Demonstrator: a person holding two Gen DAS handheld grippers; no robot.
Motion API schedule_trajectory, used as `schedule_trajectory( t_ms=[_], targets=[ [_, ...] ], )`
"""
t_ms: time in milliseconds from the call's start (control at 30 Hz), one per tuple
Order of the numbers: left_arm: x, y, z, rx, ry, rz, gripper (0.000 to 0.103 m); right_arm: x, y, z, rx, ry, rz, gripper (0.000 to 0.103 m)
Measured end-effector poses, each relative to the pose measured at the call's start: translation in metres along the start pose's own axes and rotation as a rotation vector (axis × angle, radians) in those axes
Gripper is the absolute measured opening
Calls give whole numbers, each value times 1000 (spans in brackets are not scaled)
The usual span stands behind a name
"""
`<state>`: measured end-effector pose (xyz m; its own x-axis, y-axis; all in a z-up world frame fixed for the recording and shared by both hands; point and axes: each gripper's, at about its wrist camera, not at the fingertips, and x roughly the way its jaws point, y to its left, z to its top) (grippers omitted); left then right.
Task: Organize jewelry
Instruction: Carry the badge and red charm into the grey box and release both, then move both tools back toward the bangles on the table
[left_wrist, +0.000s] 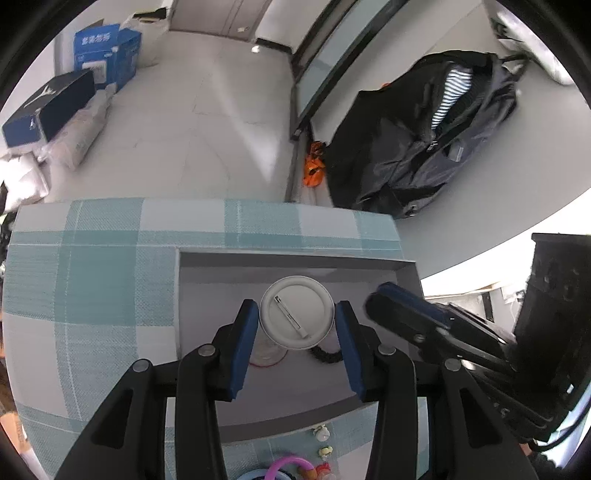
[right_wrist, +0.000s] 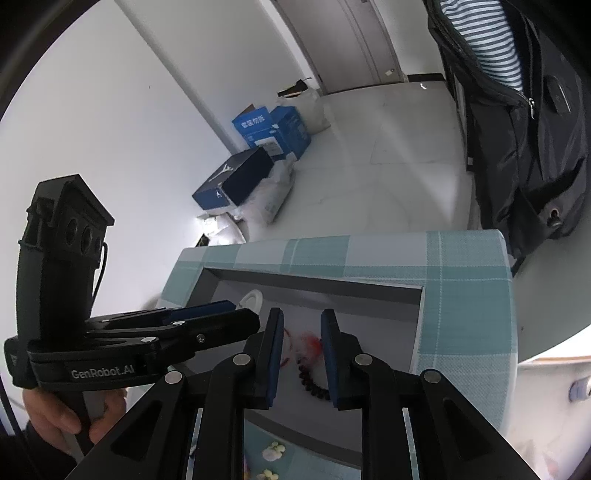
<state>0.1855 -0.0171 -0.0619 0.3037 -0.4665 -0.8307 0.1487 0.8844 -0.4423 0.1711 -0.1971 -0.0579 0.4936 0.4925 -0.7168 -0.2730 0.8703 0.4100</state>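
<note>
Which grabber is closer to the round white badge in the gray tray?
Left. The left gripper has the white badge right between its fingers; the right gripper hovers off to its side.

A woven checked cloth (left_wrist: 103, 266) covers the counter, rough in texture. The grey tray (left_wrist: 207, 273) looks smooth and matt. The white badge (left_wrist: 295, 314) is glossy plastic with a metal pin (left_wrist: 290, 316).

tray (left_wrist: 295, 264) walls hemming, right tongs (left_wrist: 402, 302) crowding
</note>
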Motion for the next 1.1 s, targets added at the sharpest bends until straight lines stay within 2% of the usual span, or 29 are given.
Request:
schedule_trajectory(
  t_ms=[33, 67, 100, 133, 167, 267, 533, 933, 1100],
  targets=[
    [-1, 1, 1, -10, 4, -13, 45, -2, 0, 1, 4, -7, 1, 26],
    [-2, 2, 0, -15, 5, -22, 59, -6, -1, 1, 10, -22, -1, 33],
    [-6, 2, 0, -21, -7, -36, 64, -10, -2, 2, 13, -36, -6, 38],
    [-9, 2, -1, -22, -25, -39, 70, -13, -3, 2, 16, -49, -11, 49],
    [-12, 1, -1, -18, -37, -37, 71, -17, -3, 2, 19, -63, -16, 53],
    [-18, -3, -4, 1, -56, -6, 71, -26, -3, 3, 21, -84, -22, 54],
    [-34, -13, -12, 27, -101, -3, 71, -40, 1, -1, 15, -108, -28, 64],
    [-62, -30, -45, 121, -226, 205, 71, -67, 10, -17, 8, -142, -35, 85],
    [-72, -28, -63, 113, -256, 245, 71, -71, 26, -32, -59, -136, -77, 88]
  ],
)
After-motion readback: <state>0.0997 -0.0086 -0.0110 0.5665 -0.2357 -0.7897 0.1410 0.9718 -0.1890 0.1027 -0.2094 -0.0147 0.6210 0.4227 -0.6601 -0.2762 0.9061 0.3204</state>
